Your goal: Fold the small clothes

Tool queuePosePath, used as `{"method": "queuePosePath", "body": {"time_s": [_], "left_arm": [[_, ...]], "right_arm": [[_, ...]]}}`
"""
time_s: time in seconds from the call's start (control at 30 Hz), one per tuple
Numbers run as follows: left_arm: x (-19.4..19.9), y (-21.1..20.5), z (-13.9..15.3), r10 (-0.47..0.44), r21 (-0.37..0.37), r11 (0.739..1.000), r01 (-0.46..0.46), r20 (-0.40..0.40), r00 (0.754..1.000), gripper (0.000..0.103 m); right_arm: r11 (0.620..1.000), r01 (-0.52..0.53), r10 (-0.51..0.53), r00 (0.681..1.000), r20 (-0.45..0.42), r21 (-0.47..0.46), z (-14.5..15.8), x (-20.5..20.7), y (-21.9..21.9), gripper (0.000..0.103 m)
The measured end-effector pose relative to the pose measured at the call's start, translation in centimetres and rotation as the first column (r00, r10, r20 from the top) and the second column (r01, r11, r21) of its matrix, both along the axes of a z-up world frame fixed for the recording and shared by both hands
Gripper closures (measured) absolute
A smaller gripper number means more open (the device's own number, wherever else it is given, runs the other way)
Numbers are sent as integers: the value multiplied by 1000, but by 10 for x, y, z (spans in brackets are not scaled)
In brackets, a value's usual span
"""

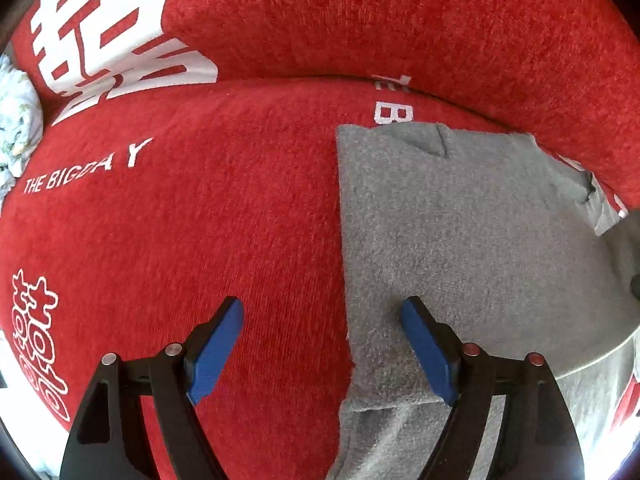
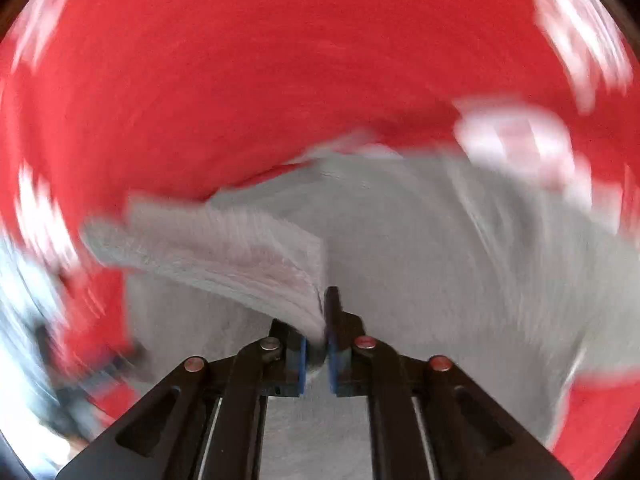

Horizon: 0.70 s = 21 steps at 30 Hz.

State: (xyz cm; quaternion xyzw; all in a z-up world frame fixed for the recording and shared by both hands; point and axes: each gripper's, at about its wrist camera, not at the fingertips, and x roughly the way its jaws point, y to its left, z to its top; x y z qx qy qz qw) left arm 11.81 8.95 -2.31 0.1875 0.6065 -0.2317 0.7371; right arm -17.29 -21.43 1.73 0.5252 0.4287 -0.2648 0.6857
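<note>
My left gripper (image 1: 322, 320) points down at the red cover (image 1: 200, 240) and is released, its blue pads (image 1: 218, 344) spread wide with nothing between them. The left pad hangs over bare red cloth; the right pad sits over the grey garment (image 1: 460, 240), so the garment's left edge runs up between the two fingers. In this view the garment lies on the right, folded into a flat panel with a straight left edge and a far edge close to the seam where the cover rises into a back cushion. A lower layer of the same grey cloth shows under the near edge and to the right. White lettering (image 1: 80, 172) is printed on the cover to the far left, with a large white character (image 1: 112, 40) beyond it and a white motif (image 1: 36, 340) at the near left. A pale patterned cloth (image 1: 16, 128) is bunched at the far left edge.

My right gripper (image 2: 323, 300) is clenched on a fold of the garment (image 2: 440, 260), the cloth pinched between its narrowly set pads. A flap of grey trails to the left from the pinch, lifted off the rest. This view is badly blurred; I can make out only grey cloth below and red cover (image 2: 240, 60) beyond.
</note>
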Motion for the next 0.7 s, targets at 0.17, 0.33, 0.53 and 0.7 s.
{"method": "queuePosePath", "body": {"time_s": [0.17,0.33,0.53,0.7], "left_arm": [[29,2,10,2,-66,998,-5,-40,999,21],[65,-12,0,0,-90,996,-11,-126,992,21],[81,-28,-27,-39,-60,998,28,-182,982,24],[91,-26,-25,-72,-188,982,24,-253,965,95]], "right_arm": [[979,125,-144,983,113,159,0,-36,20,34],[893,-23,-122,949,292,449,-23,19,112,34],[820,-34,-179,933,312,571,-69,93,177,34],[817,26,-227,933,280,576,-81,113,181,97]]}}
